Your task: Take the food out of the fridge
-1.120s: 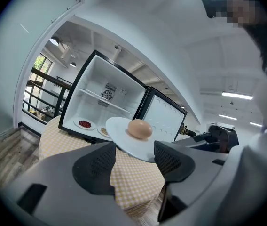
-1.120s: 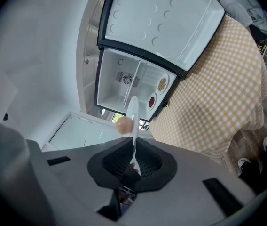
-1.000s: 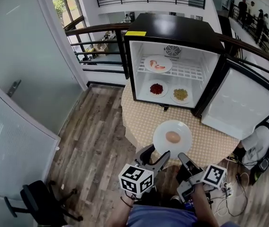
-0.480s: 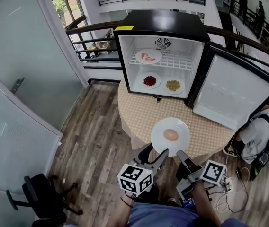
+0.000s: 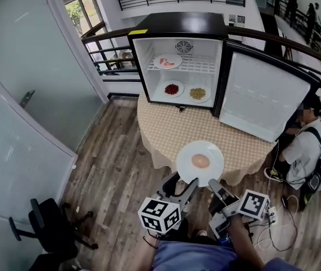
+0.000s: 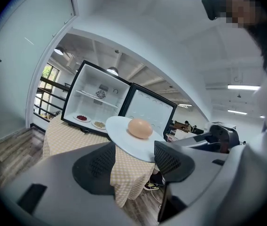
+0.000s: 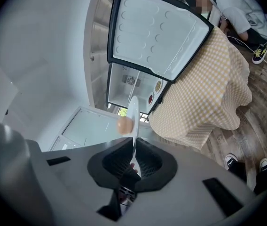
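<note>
A white plate (image 5: pixel 200 161) with a tan, egg-shaped food (image 5: pixel 200 161) on it hangs level over the near edge of the checkered table (image 5: pixel 194 126). My right gripper (image 5: pixel 212 185) is shut on the plate's near rim; in the right gripper view the plate (image 7: pixel 133 121) stands edge-on between the pads (image 7: pixel 145 161). My left gripper (image 5: pixel 181 186) is open just left of it, under the plate's near rim, holding nothing. The open fridge (image 5: pixel 177 24) at the far side holds three plates: pink food (image 5: pixel 168 61) on the shelf, red (image 5: pixel 172 88) and yellowish (image 5: pixel 198 93) below.
The fridge door (image 5: pixel 262 92) swings out to the right over the table. A person (image 5: pixel 304 145) crouches on the floor at the right, with cables nearby. An office chair (image 5: pixel 47 230) stands at lower left. A glass wall and a railing (image 5: pixel 101 52) lie to the left.
Both grippers and the plate have drawn back from the fridge, which now looks smaller and farther. The plate has gone from over the tabletop to its near edge.
</note>
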Motion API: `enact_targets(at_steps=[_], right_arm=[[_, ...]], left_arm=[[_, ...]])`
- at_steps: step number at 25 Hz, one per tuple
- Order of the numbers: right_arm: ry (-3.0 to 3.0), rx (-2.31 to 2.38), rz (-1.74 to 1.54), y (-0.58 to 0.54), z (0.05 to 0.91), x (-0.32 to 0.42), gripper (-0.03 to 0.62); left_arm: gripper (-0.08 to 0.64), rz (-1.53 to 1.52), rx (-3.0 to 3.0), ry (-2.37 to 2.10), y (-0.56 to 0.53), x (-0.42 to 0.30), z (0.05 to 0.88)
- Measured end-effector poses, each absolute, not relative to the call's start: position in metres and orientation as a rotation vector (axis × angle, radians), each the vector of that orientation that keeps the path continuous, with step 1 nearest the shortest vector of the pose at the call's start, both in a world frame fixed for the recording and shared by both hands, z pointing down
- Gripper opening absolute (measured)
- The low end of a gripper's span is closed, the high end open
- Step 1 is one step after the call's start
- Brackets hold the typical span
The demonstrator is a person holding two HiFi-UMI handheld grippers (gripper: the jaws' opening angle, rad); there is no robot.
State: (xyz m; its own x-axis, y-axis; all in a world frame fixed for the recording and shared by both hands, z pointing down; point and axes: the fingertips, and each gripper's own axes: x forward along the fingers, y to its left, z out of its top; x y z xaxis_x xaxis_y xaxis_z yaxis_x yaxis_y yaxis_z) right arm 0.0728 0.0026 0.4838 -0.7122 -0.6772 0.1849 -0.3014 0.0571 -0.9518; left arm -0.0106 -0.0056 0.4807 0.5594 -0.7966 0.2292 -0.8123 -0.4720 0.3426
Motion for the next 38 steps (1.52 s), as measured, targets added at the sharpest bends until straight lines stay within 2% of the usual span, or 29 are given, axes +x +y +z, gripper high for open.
enact_targets(at_steps=[21,38], right_arm=[[2.133,-0.930,-1.710,0.109,0.483,0.103,0.027],[2.126,-0.930,-1.689,0.130,0.480,0.117,0.026]], left_arm=[[0.261,0.008,2.341,-1.400,0.107,0.018,0.479],[0.261,0.029,2.357,-1.396,0.126,0.033,0.476]])
